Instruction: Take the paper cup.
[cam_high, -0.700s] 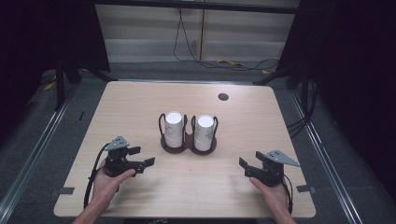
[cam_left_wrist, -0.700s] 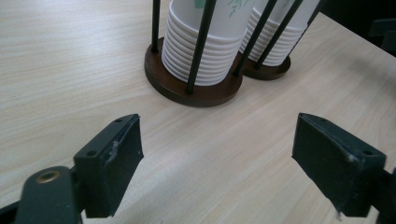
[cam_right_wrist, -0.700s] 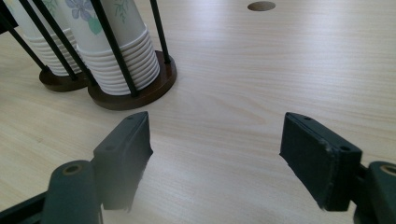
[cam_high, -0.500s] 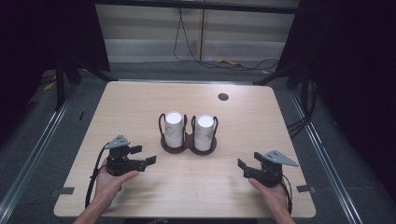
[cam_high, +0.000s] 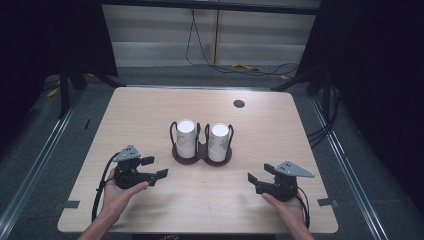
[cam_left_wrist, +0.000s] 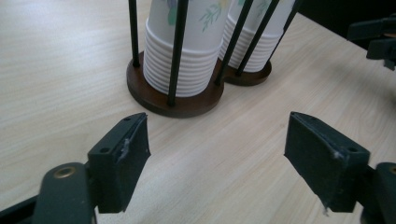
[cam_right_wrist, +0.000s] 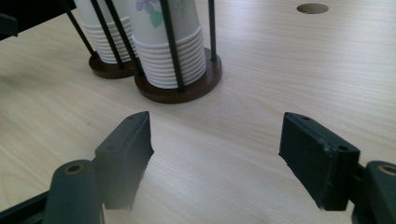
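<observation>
While both hand-held grippers gape empty | floral print on cups (cam_right_wrist: 161, 37) | right gripper view

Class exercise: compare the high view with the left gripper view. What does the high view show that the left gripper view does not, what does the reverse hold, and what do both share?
High view alone: the round hole near the table's far edge, both hands, the floor cables. Left gripper view alone: the stacked cup rims and the cups' floral print. Both: the wooden table, the twin cup holder with two cup stacks, and the left gripper, jaws open.
</observation>
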